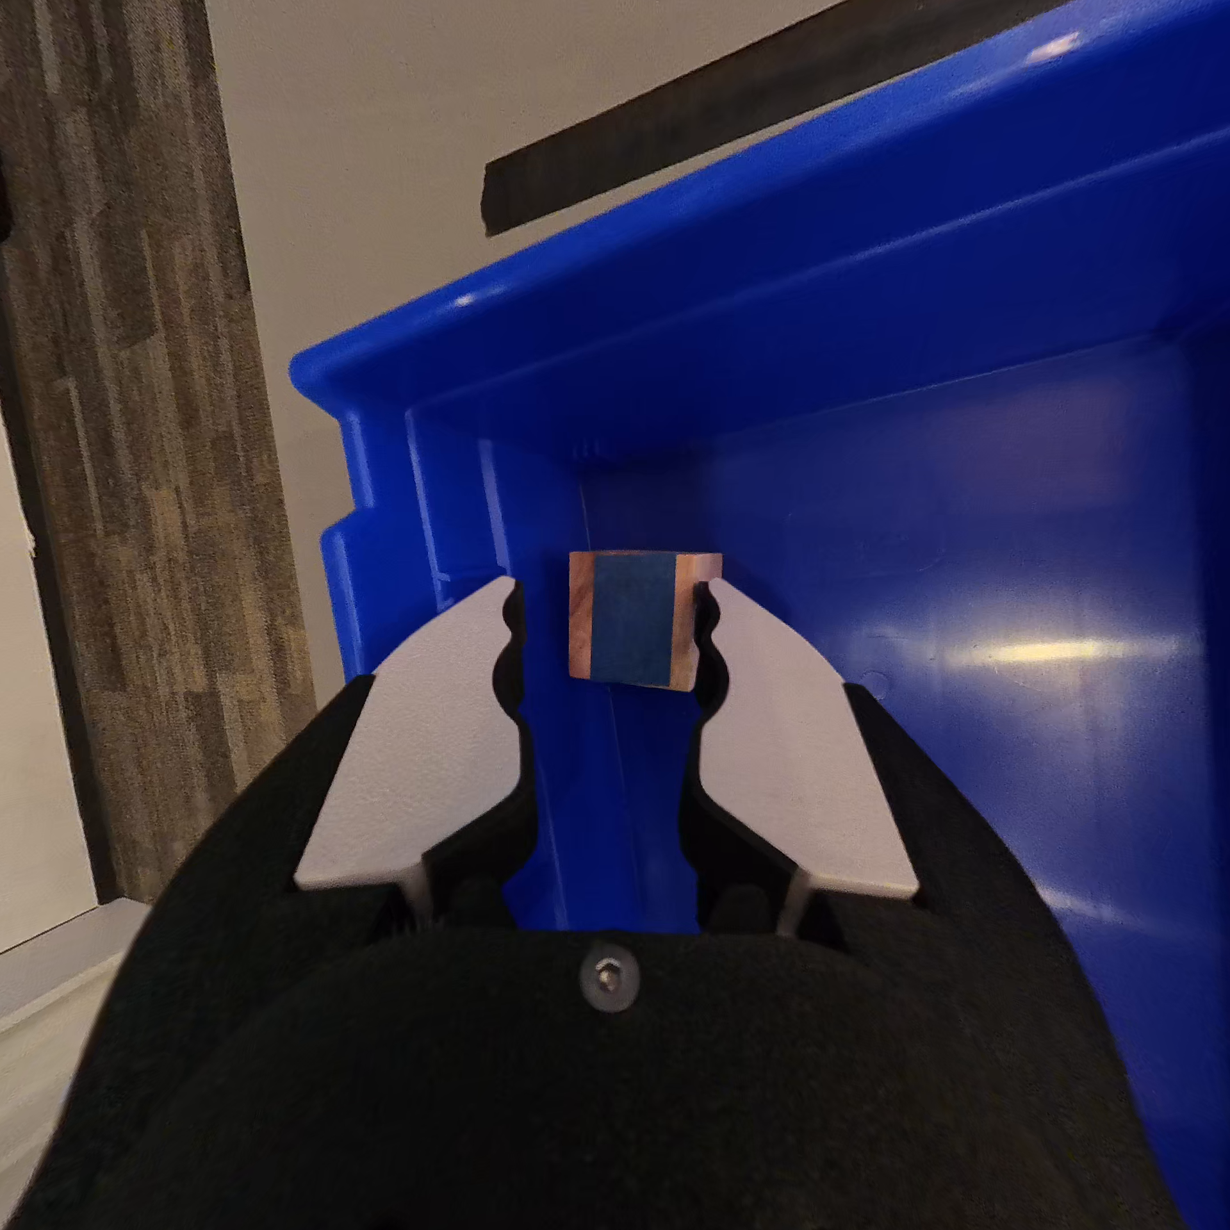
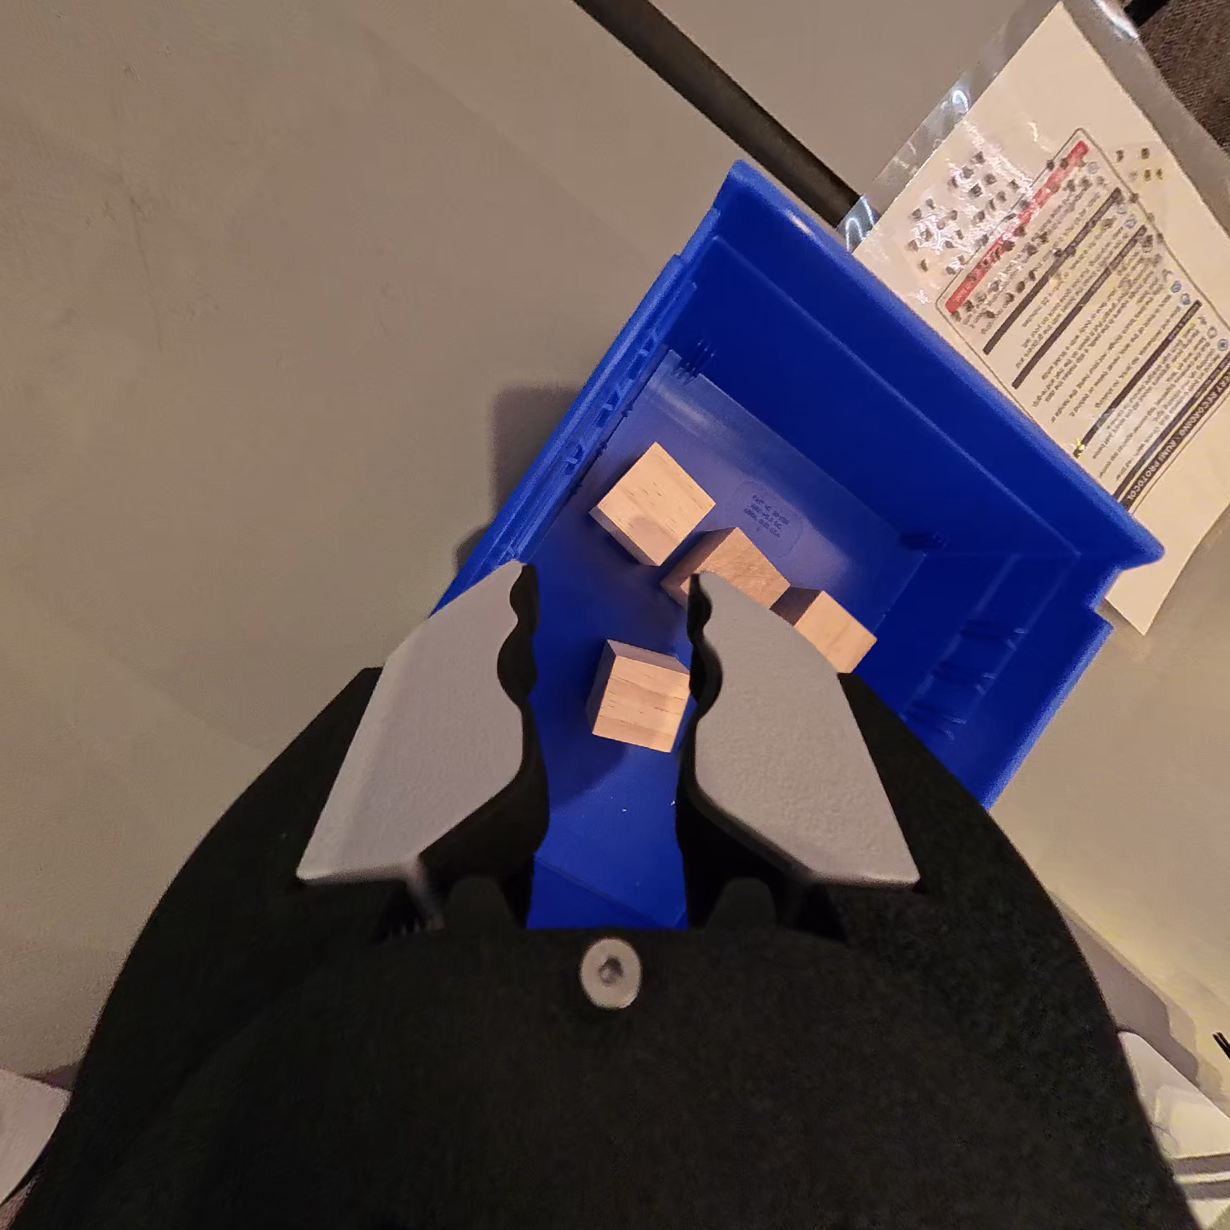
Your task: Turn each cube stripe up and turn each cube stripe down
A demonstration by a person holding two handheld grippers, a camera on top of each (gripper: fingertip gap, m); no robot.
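A wooden cube (image 1: 644, 619) with a dark blue stripe is seen in the left wrist view between the fingertips of the left gripper (image 1: 612, 589), inside a blue bin (image 1: 932, 333) and close to one of its inner corners. The striped face is turned toward the camera, and the stripe runs along the line of the fingers. The right-hand pad appears to touch the cube's side, while a clear gap is left between the left-hand pad and the cube, so the jaws are held spread and nothing is pinched yet; whether the cube rests on the bin floor cannot be told for certain. In the right wrist view the right gripper (image 2: 609, 579) is also spread and empty, and is held above the bin (image 2: 865, 373), well apart from its contents. Four plain-faced cubes are shown on the bin floor: one (image 2: 639, 695) lies between the right gripper's fingers in the picture, toward the near wall, one (image 2: 652, 502) lies near the side wall, and two more (image 2: 739, 566) (image 2: 832, 629) lie in a row toward the far corner. No stripe is visible on these four. The left gripper is judged the nearer to its cube, and only a closing of the jaws across the bare wooden sides is needed before a turn. A printed sheet (image 2: 1065, 299) lies on the table (image 2: 266, 266) beyond the bin.
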